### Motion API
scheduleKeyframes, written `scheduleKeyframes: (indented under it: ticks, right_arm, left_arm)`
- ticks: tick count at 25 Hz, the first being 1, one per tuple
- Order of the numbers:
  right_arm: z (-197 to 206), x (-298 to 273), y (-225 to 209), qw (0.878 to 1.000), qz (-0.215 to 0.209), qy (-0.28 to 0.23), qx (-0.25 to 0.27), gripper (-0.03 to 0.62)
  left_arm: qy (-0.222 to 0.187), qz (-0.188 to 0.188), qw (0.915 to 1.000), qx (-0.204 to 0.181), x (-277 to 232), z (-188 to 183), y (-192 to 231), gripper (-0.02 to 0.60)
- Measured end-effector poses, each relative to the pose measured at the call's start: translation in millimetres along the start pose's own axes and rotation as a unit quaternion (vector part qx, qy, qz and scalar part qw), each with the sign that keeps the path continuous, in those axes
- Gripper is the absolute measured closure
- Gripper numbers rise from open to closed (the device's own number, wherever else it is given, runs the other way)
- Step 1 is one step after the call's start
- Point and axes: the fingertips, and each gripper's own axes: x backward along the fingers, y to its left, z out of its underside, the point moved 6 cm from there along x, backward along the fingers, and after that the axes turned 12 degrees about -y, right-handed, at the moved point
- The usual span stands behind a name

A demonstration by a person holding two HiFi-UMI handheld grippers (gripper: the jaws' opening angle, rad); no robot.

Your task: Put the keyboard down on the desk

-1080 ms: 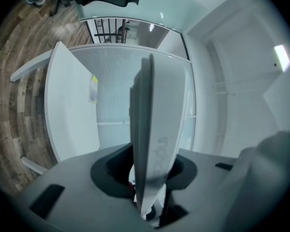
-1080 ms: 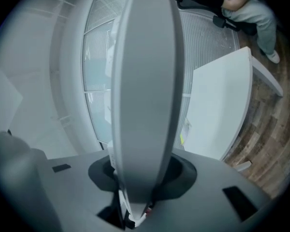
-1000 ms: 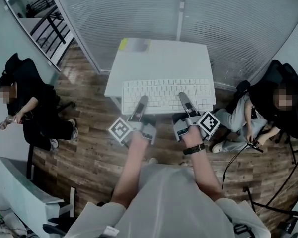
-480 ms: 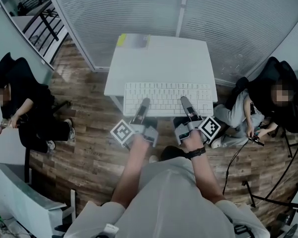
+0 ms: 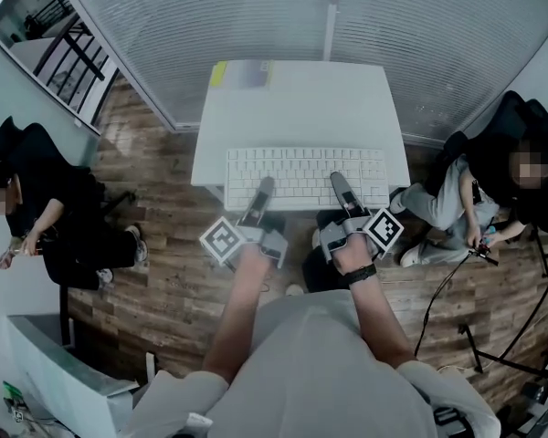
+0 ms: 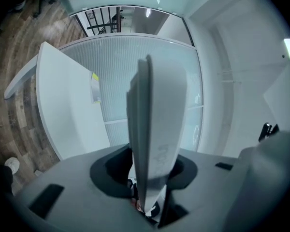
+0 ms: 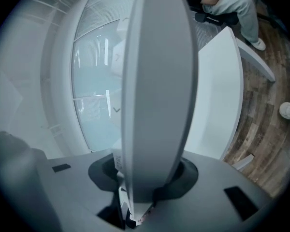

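You are holding the white keyboard (image 5: 306, 176) in both grippers at the near edge of the white desk (image 5: 301, 108).
Nearest you, your left gripper (image 5: 262, 190) and right gripper (image 5: 338, 184) are each pinching the keyboard's near long edge, one jaw lying across the keys, the left toward the left half and the right toward the right half. The keyboard is lying flat and level, its far side over the desktop and its near side jutting out over the wooden floor (image 5: 173, 272); whether it is touching the desk cannot be told. Farther on, a yellow note (image 5: 218, 73) is sitting at the desk's far left corner, against the ribbed glass wall (image 5: 256, 12).
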Motion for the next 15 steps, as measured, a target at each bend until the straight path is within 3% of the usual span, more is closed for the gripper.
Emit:
scheduleKeyframes:
  ticks: [6, 9, 15]
  right_arm:
    - [6, -5, 35, 1.0, -0.001, 0.019, 0.023, 0.457]
    - [1, -1, 35, 1.0, -0.009, 0.015, 0.007, 0.457]
    - [4, 2, 56, 0.997, -0.059, 0.055, 0.014, 0.457]
  left_arm:
    - [-0.031, 0.007, 0.9986, 0.042, 11, -2, -14, 0.449]
    - [-0.034, 0.007, 0.999, 0.028, 15, 5, -21, 0.448]
    - [-0.064, 0.055, 0.9964, 0.002, 27, 5, -50, 0.449]
